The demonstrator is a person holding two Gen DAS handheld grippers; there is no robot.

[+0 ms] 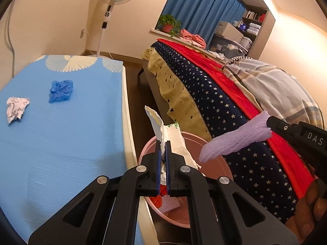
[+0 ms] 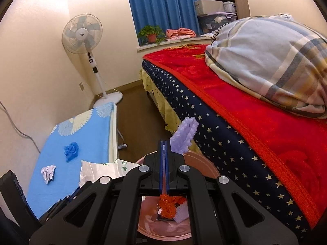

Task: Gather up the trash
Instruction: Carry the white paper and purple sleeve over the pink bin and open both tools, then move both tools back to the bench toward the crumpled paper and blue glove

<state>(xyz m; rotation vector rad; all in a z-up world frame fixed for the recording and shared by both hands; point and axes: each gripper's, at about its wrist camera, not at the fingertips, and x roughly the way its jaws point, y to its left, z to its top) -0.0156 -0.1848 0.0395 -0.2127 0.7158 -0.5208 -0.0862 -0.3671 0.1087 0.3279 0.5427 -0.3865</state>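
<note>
A: Which step is the person on?

B: The drop-off, by the look of it. Both pieces are already carried to the pink bin [image 1: 212, 149], which stands on the floor between the blue-topped table [image 1: 61, 143] and the bed [image 1: 214, 94]. The left gripper [image 1: 162, 153] is clamped on a white wrapper [image 1: 175, 143] just above the bin's near rim. The right gripper [image 2: 165, 153] is pinched shut on a purple foam net [image 2: 184, 136], also over the bin.

A: How do the pieces lie?

B: The wrapper's long axis runs nearly upright, torn end pointing up and away from the bin. The foam net is a long sleeve; in the left wrist view it slants from the right claw down toward the bin, free end lowest.

A: And next?

B: Probably both jaws must part so the pieces fall inside, onto the orange scrap [image 2: 169, 204] already there. The tall wrapper could catch on the rim, so lowering it first seems wise.

A: Anything left?

B: A blue wad [image 1: 61, 90] and a crumpled white paper [image 1: 16, 109] lie on the table, well apart from the bin.
</note>
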